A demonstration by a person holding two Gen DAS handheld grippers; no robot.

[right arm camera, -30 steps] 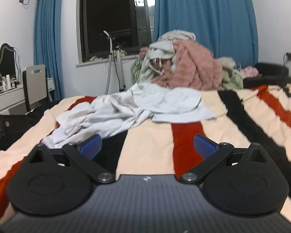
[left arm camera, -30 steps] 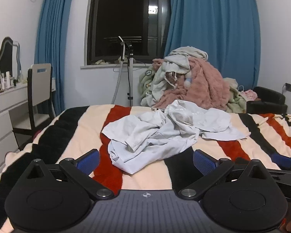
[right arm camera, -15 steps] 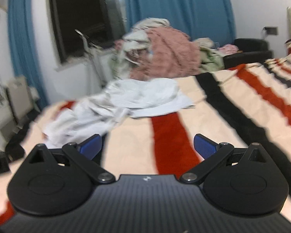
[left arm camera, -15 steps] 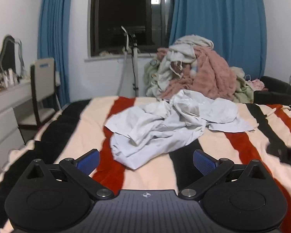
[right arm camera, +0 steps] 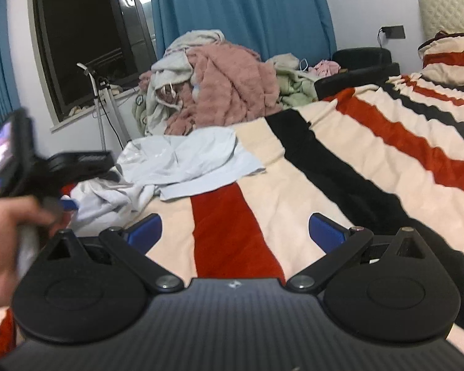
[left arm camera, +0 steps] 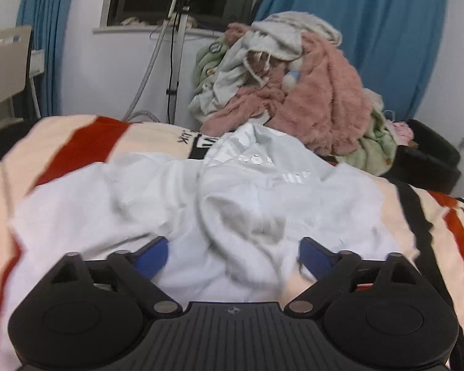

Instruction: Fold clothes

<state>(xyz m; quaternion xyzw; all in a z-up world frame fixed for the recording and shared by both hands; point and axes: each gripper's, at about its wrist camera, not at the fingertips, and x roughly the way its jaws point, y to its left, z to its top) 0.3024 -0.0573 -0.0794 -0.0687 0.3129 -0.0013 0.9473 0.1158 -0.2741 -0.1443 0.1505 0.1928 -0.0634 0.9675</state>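
Note:
A crumpled pale blue-white garment [left arm camera: 232, 198] lies on the striped blanket [left arm camera: 62, 142] of the bed. My left gripper [left arm camera: 233, 255] is open, with its blue fingertips just above the garment's near folds. My right gripper [right arm camera: 235, 232] is open and empty over a red stripe of the blanket [right arm camera: 371, 167], to the right of the garment [right arm camera: 182, 160]. In the right wrist view the left gripper body [right arm camera: 31, 167] and the hand holding it show at the left edge, over the garment.
A tall heap of pink, grey and green clothes [left arm camera: 294, 74] sits beyond the bed's far edge, also in the right wrist view [right arm camera: 219, 83]. A black armchair [left arm camera: 430, 157] stands to its right. A metal stand [left arm camera: 173, 46] and a chair [left arm camera: 6, 61] are at the left.
My left gripper has moved forward and down over the garment, which now fills its view. My right gripper has swung to the right, over bare blanket. Both stay open.

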